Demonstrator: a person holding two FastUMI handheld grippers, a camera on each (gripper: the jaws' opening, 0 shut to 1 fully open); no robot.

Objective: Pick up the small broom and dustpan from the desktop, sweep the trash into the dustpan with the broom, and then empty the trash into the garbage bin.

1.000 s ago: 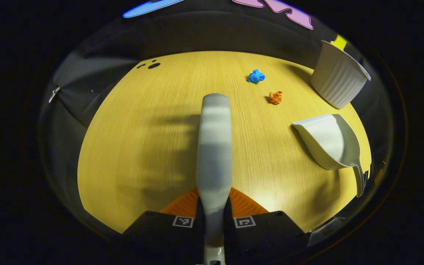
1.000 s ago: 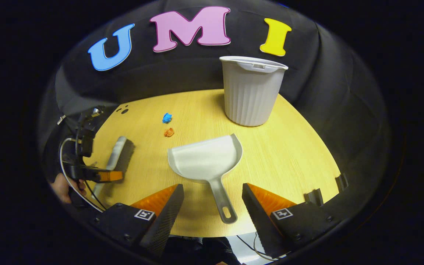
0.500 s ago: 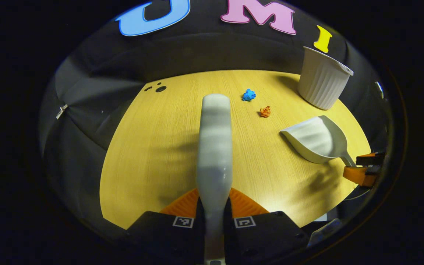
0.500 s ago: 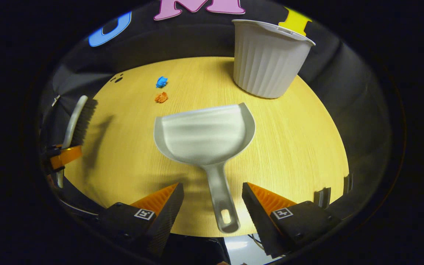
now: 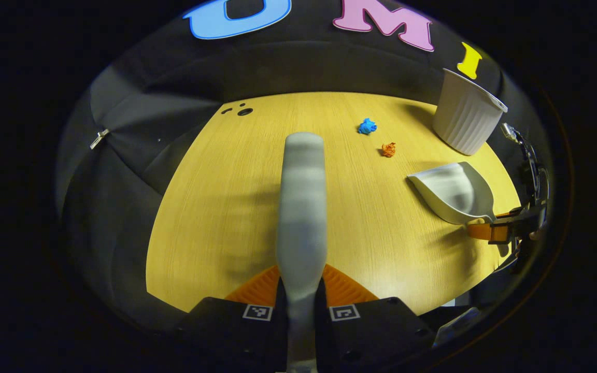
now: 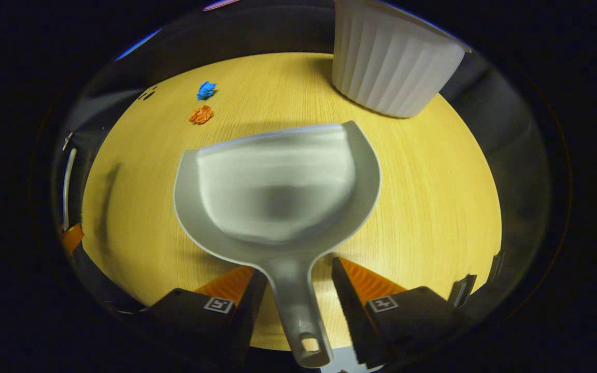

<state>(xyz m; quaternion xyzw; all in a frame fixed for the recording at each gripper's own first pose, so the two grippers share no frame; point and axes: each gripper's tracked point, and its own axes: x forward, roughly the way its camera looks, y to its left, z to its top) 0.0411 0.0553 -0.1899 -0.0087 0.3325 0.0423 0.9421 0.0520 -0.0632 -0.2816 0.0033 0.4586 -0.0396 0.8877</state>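
Since a second ago the right gripper has closed in around the dustpan handle, jaws still apart, not yet pinching; the left gripper stays clamped on the broom. Dustpan looks light, stiff, slick plastic; grip mid-handle.

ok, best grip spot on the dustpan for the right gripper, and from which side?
Grip the dustpan by its narrow handle, from the handle end. The handle points straight back between the right gripper's open fingers, lying flat on the table, and the wide scoop faces away toward the bin.
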